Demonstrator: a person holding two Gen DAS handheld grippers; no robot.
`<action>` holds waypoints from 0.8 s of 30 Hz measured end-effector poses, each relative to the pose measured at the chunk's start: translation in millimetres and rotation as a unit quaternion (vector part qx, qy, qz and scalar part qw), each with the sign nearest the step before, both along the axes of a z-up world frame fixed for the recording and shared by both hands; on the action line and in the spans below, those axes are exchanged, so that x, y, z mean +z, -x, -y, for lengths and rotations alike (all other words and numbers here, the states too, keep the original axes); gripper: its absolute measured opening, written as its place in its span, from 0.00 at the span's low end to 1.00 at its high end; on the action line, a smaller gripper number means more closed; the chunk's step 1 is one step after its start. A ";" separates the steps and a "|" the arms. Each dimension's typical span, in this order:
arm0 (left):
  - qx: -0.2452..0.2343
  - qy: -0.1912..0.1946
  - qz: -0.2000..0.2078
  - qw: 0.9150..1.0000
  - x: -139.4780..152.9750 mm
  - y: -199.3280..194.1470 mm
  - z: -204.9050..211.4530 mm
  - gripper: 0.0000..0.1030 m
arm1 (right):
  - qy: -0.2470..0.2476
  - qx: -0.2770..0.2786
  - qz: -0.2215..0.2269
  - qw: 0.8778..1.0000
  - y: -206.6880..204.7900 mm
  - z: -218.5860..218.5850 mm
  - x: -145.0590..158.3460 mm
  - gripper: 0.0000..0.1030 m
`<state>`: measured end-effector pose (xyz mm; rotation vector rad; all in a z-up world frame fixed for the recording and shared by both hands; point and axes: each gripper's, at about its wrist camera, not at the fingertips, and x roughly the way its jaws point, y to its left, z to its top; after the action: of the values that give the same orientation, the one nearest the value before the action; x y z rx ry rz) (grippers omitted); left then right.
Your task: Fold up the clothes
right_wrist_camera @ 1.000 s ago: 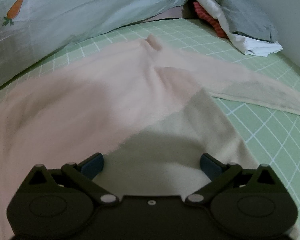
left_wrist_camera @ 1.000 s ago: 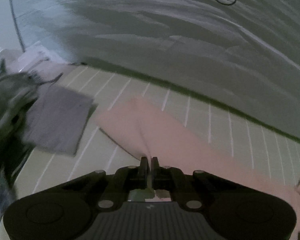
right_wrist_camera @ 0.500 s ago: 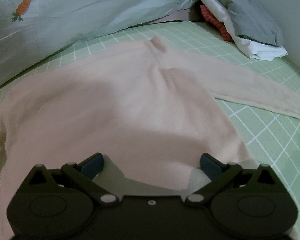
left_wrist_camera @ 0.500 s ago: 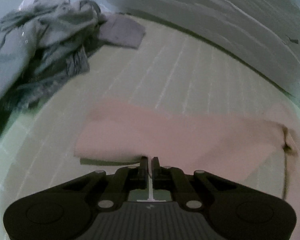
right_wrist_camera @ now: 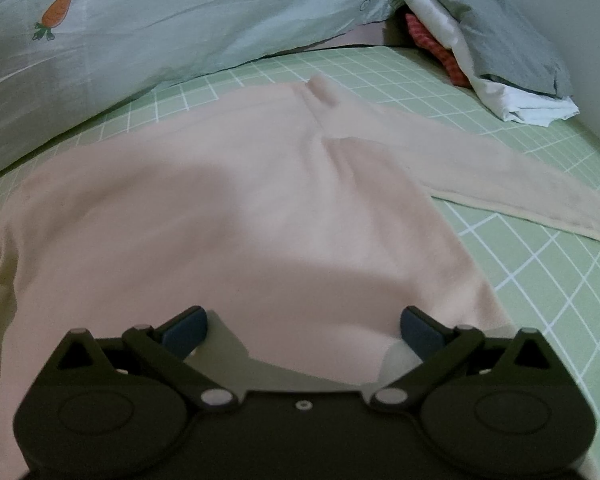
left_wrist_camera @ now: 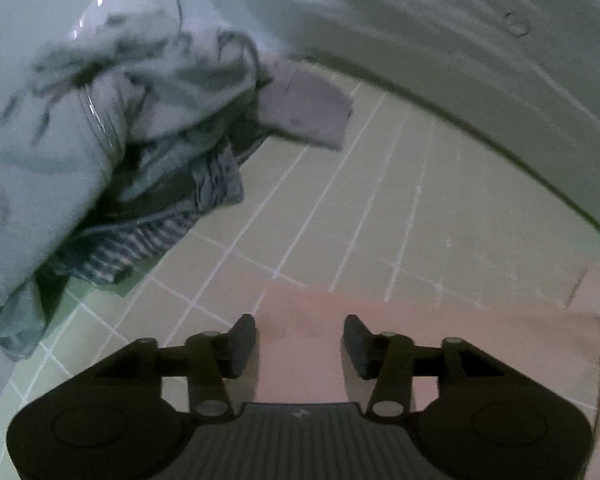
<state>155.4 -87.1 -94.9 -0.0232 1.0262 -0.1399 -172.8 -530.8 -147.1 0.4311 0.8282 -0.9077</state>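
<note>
A bed sheet [right_wrist_camera: 520,248] of green with a white grid covers the bed. Along its far side lies a pale green quilt [right_wrist_camera: 204,20] printed with an orange carrot [right_wrist_camera: 58,10]. Behind everything stands a plain wall [right_wrist_camera: 572,8], closing off the bed's far corner.

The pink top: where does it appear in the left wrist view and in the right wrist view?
Left wrist: pink top along the bottom, centre to right edge.
Right wrist: it fills the middle, one sleeve running right.
Shared landmark: green checked sheet.
</note>
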 end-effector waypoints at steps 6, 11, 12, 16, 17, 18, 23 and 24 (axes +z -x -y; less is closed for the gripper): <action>-0.031 -0.019 0.008 0.999 -8.3 -6.3 4.9 0.50 | 0.002 0.000 0.001 1.000 0.3 -1.3 -0.3 1.00; -0.048 -0.024 0.025 0.998 -7.5 -0.4 12.3 0.11 | 0.003 -0.002 0.001 1.000 -1.1 -2.1 -0.1 1.00; -0.051 -0.028 0.028 0.998 -7.6 0.5 15.3 0.10 | 0.003 -0.003 0.001 1.000 -1.6 -2.4 0.0 1.00; -0.055 -0.039 0.054 0.996 2.2 4.2 24.8 0.09 | -0.003 -0.002 -0.003 1.000 -3.0 -1.2 1.6 1.00; -0.055 -0.035 0.072 0.995 11.4 6.0 25.1 0.09 | -0.007 0.000 -0.005 1.000 -3.0 -0.1 2.5 1.00; -0.055 -0.030 0.089 0.994 20.6 7.8 25.4 0.09 | -0.011 0.002 -0.007 1.000 -3.0 1.0 3.5 1.00; -0.082 -0.011 0.206 0.975 84.6 37.7 29.3 0.09 | -0.036 0.010 -0.017 0.999 8.5 -2.1 7.7 1.00; -0.088 -0.005 0.224 0.971 95.6 48.1 30.6 0.09 | -0.037 0.009 -0.017 0.999 12.9 -4.8 7.8 1.00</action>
<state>107.3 -117.7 0.7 0.1063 0.5760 -0.2881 -185.7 -526.1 -139.3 0.4731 0.8983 -0.8721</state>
